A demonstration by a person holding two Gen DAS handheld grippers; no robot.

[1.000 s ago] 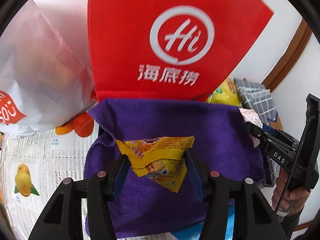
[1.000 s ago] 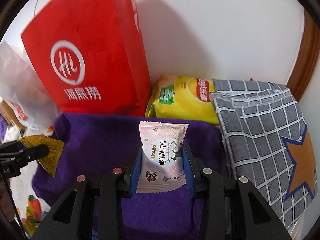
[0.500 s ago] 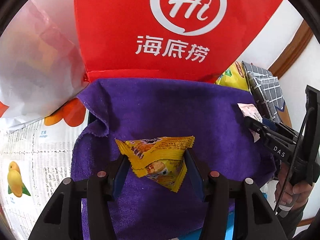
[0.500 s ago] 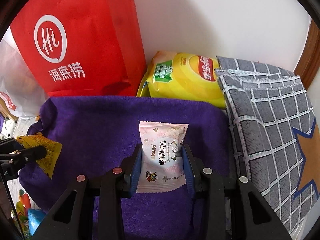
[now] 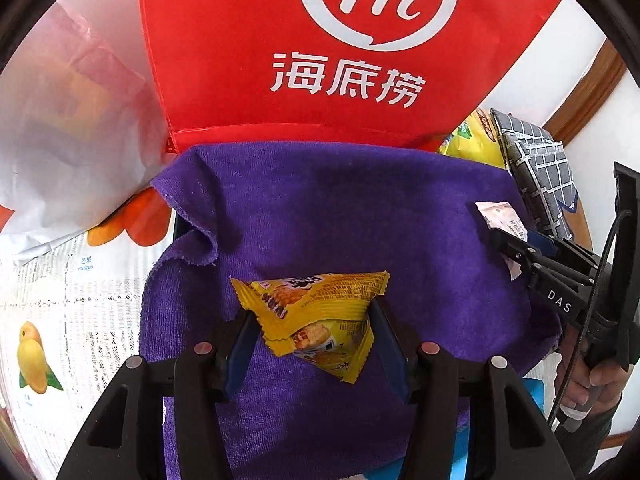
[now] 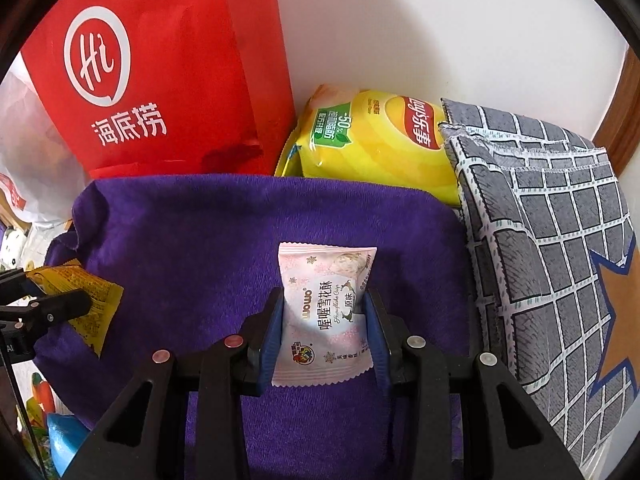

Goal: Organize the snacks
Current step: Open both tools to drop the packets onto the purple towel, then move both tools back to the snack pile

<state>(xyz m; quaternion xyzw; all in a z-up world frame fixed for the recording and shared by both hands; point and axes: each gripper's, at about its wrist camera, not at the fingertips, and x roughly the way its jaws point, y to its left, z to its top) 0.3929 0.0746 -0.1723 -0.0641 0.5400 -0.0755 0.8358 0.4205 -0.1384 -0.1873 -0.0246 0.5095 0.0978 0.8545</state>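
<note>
1. Left gripper (image 5: 314,330): clamped on a yellow snack packet (image 5: 316,322), blue pads pressing both sides; held above the purple towel (image 5: 340,208), contact with the towel impossible to judge.
2. Packet crumpled and tilted, print mostly unreadable; lower corner hanging below the pads.
3. Right gripper (image 6: 325,334): clamped on a pink snack packet (image 6: 325,312), held upright over the same towel (image 6: 200,232); bottom seam just visible between the fingers.
4. From the left camera, only one corner of the pink packet (image 5: 498,220) seen, the rest hidden behind the right gripper (image 5: 516,252); part of a hand (image 5: 596,384) cut off at the frame edge.
5. From the right camera, the yellow packet (image 6: 86,300) half covered by the left gripper (image 6: 52,304), itself cropped at the left border.
6. Towel rumpled at its left edge, covering something beneath; what lay under it not shown.
7. Red bag (image 5: 340,48) standing just behind the towel, top cut off; white logo and characters legible (image 6: 160,80).
8. Yellow chip bag (image 6: 376,140) lying between the red bag and a grey checked cloth (image 6: 560,220), partly tucked behind both the cloth and the towel.
9. White plastic bag (image 5: 64,128) at the left, contents blurred.
10. Fruit-print table cover (image 5: 48,320) visible only beside the towel.
11. Small blue object (image 6: 64,436) at the lower left, too cropped to identify.
</note>
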